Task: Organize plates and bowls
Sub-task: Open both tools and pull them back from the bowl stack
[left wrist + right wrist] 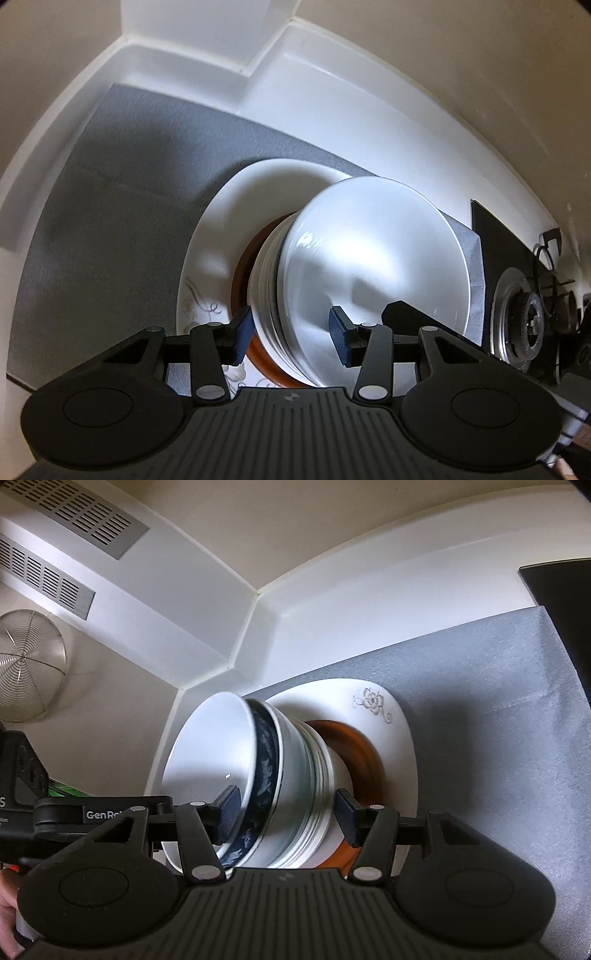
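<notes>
**Two grippers bracketed the bowl stack from opposite sides**

The stack of bowls (332,280) stood at the centre of both wrist views, resting on a brown plate (364,749) that sat in turn on a large white plate with a flower motif (388,738). All of it lay on a grey mat (110,192) in the corner of a white counter (295,92), with a gas burner (524,317) at the right edge of the left wrist view.

The left gripper (293,334) had its jaws partly apart, straddling the near side of the stack: one blue pad lay outside the lower bowls at centre-left of the frame, the other sat over the white interior of the top bowl (376,258). Whether the pads pressed on the rim could not be told. The right gripper (288,812) stood a little wider, its left pad by the rim of the top white bowl, next to the blue-patterned bowl (264,775), its right pad low beside the ribbed bowls; here too contact was unclear.

In the right view the stack's axis ran from lower left to upper right of the frame, bowl mouths towards the left. Both grippers appeared about equally near, so a joint lift or setting-down probably hinged on the two holding the stack evenly across that axis; uneven pull could slide the nested bowls.
</notes>
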Available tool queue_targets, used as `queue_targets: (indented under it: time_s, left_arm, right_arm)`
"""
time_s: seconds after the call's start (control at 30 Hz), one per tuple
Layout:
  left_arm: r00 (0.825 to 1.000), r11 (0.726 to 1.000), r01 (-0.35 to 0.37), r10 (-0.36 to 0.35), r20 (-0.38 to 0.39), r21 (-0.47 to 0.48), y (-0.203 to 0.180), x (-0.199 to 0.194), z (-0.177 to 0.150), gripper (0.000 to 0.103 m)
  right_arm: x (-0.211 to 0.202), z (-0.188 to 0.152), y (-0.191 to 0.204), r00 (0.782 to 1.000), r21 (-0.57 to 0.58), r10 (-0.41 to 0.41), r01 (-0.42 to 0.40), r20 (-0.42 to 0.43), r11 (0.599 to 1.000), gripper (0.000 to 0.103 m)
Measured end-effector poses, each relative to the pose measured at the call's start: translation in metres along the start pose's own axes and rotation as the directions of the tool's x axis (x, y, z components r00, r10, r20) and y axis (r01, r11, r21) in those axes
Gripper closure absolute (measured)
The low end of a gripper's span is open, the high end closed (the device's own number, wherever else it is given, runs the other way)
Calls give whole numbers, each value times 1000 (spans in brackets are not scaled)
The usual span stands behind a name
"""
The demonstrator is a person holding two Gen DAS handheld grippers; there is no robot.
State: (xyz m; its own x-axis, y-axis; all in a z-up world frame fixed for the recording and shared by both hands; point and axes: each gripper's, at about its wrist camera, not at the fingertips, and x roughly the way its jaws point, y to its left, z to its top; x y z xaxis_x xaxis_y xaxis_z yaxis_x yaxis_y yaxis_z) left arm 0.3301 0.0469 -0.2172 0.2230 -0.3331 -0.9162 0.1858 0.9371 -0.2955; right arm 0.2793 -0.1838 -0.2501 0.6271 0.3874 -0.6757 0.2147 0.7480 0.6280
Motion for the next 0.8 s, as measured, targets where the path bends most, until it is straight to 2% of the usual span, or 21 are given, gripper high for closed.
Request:
queue_targets:
  time_s: [0.13,0.2,0.23,0.27,0.37,0.43,0.53,0.6,0.8]
  left_arm:
    - [1000,1000,6,-6,15,-7,-1,1,-2,56]
    - [999,1000,-5,6,48,-11,-1,-10,-8,40]
    - [997,1000,-27,28,76,-11,-1,-19,-13,30]
    - [992,999,-46,47,114,-11,-1,-29,-18,27]
    - [969,991,-132,127,214,11,-7,-68,-36,22]
    - [956,985,-172,160,247,25,-14,-96,-48,14]
    - [951,972,-203,167,259,119,-33,-141,-65,7]
    - [944,966,-221,178,279,131,-48,-171,-77,0]
    - [928,972,-217,178,327,87,-80,-227,-103,0]
  right_arm:
    - [-5,0,-5,1000,44,-5,5,8,999,39]
    - [-21,-3,-1,998,50,-33,31,49,998,32]
    - [-32,-5,3,995,37,-58,56,76,998,22]
    - [-44,-8,9,991,16,-84,82,102,996,14]
    - [-77,-17,30,974,-49,-176,185,145,982,7]
    - [-96,-25,49,954,-109,-260,277,149,955,4]
    - [-122,-36,85,926,-199,-358,376,121,905,4]
    - [-142,-45,110,917,-264,-376,398,133,878,1]
    - [-184,-57,156,918,-331,-373,395,131,857,0]
